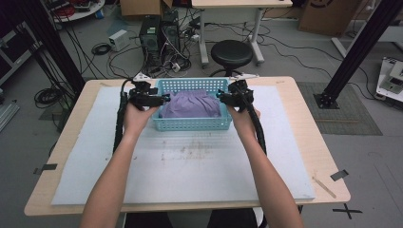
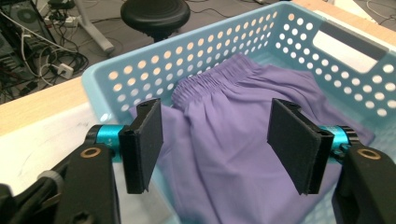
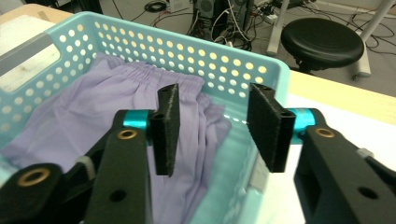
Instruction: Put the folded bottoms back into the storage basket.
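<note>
A light blue perforated basket (image 1: pixel 192 124) stands at the far middle of the table, with a purple garment (image 1: pixel 190 105) crumpled inside it. My left gripper (image 1: pixel 164 99) hovers at the basket's left end. In the left gripper view its jaws (image 2: pixel 217 135) stand open above the purple garment (image 2: pixel 224 140), with no pad touching it. My right gripper (image 1: pixel 221 97) is at the basket's right end. In the right gripper view it is open (image 3: pixel 217 128) over the basket's rim (image 3: pixel 233 163) and the garment's edge (image 3: pixel 205 130). Neither gripper holds anything.
The basket rests on a pale foam mat (image 1: pixel 190 166) that covers most of the wooden table (image 1: pixel 304 109). A black stool (image 1: pixel 231 52) stands just behind the table. Computer towers (image 1: pixel 159 31) and cables lie on the floor beyond, and black frame posts (image 1: pixel 356 52) rise at both sides.
</note>
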A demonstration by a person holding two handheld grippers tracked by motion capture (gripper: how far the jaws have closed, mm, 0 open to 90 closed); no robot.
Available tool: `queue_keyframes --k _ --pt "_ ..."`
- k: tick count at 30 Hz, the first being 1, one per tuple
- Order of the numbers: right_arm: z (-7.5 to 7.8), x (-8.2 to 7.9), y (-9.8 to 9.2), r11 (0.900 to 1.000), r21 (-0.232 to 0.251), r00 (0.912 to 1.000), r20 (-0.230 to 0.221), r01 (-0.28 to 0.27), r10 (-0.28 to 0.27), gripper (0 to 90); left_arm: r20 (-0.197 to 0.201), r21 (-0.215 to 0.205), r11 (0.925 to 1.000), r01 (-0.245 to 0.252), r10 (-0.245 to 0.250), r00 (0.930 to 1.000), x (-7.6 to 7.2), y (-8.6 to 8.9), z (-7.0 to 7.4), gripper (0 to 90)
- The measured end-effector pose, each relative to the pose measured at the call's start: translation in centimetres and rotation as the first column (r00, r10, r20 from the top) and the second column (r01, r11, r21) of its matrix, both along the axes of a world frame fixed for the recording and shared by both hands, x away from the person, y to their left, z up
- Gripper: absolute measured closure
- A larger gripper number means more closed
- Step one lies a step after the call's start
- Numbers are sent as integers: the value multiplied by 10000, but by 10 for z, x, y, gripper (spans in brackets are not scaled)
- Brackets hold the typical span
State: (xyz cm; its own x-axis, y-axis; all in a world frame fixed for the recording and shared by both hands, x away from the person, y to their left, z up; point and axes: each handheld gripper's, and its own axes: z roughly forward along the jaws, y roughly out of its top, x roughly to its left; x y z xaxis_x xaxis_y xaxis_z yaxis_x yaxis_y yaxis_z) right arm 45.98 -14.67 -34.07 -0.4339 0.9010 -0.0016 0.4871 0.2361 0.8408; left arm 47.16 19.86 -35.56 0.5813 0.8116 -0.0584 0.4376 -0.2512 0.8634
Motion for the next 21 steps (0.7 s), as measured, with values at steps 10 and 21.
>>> queue_keyframes --k 10,21 --pt "6 -44 -27 9992 254 9983 504 -316 303 470 857 -55 9976 689 -682 9940 -59 12 7 332" --pt "-1 -98 -51 9877 855 9841 1320 -1309 1190 385 1807 -222 9874 1569 -1504 9720 -122 7 0 319"
